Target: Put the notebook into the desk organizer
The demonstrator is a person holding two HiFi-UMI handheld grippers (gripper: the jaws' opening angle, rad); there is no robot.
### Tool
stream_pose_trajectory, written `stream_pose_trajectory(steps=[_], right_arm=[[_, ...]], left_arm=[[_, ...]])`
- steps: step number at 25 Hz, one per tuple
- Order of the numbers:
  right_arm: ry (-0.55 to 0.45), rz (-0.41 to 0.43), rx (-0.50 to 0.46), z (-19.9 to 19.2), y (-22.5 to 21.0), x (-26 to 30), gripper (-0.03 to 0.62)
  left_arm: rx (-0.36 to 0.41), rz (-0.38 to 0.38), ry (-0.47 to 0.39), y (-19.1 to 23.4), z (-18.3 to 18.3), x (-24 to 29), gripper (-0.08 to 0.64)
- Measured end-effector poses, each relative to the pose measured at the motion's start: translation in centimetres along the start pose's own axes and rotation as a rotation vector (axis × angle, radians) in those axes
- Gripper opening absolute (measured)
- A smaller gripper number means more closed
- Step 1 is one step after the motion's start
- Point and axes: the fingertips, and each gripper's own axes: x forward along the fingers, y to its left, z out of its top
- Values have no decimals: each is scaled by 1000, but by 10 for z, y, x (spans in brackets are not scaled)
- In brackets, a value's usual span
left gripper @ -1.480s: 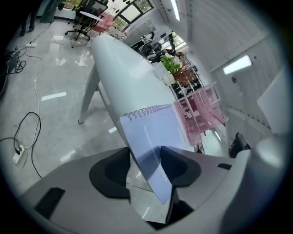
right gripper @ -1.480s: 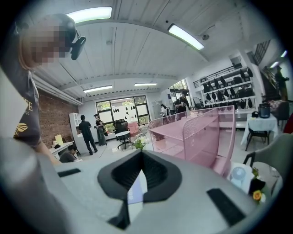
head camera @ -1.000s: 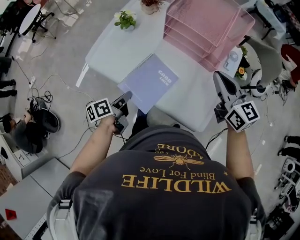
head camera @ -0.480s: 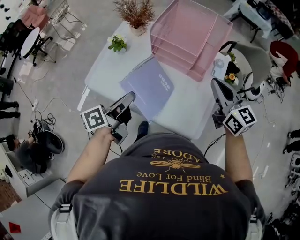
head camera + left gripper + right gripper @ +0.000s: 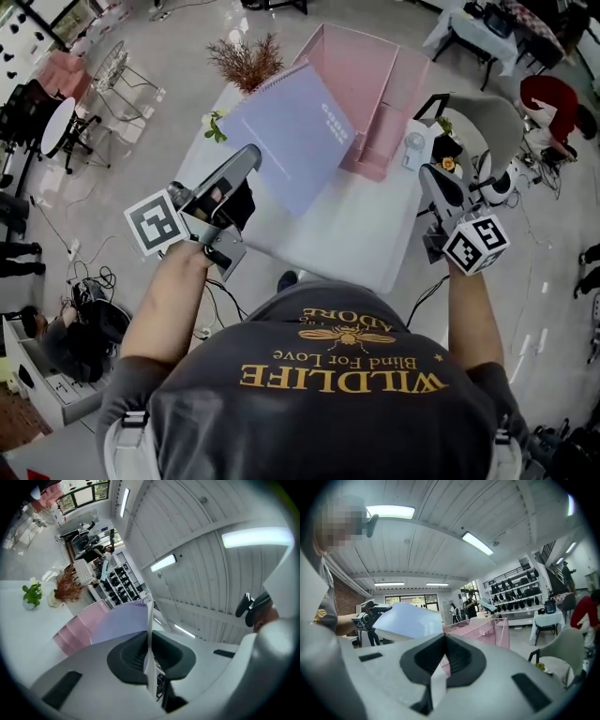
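Observation:
The lilac spiral notebook [image 5: 291, 131] hangs tilted above the white table [image 5: 347, 234], and its far edge overlaps the pink mesh desk organizer [image 5: 375, 84]. My left gripper [image 5: 246, 157] is shut on its near left corner. In the left gripper view the notebook's edge [image 5: 149, 620] runs upright between the jaws of the left gripper [image 5: 150, 637], with the organizer [image 5: 75, 627] beyond. My right gripper [image 5: 433, 178] hovers at the table's right edge, shut and holding nothing. The right gripper view shows the raised notebook [image 5: 410, 620] and the organizer [image 5: 480, 630] past the right gripper [image 5: 444, 641].
A dried plant in a pot [image 5: 246, 58] and a small green plant [image 5: 214, 127] stand at the table's far left. A small white object [image 5: 412, 145] sits by the organizer's right side. A grey chair [image 5: 487, 122] stands right of the table.
The left gripper has lifted the notebook off the table and carried it up toward the organizer. The right gripper has stayed by the right edge.

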Motion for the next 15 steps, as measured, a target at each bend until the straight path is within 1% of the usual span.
stream_pose_trajectory(steps=[3,5,9,12,15], right_arm=[[-11,-18,3,1,-8,-7,0],[-18,-31,9,0,-13,-11,0],[-24,-57,16,0,-24,-17,0],[-19,-78,15,13,-44,-21,0],[-22,-98,15,20,-57,-23,0]], left_arm=[[66,-44,1,-10,21,38,28],[86,-54,-6,-5,34,64,28],[91,-29,-25,20,57,114,28],[80,11,-31,34,73,161,28],[69,13,-32,43,82,195,29]])
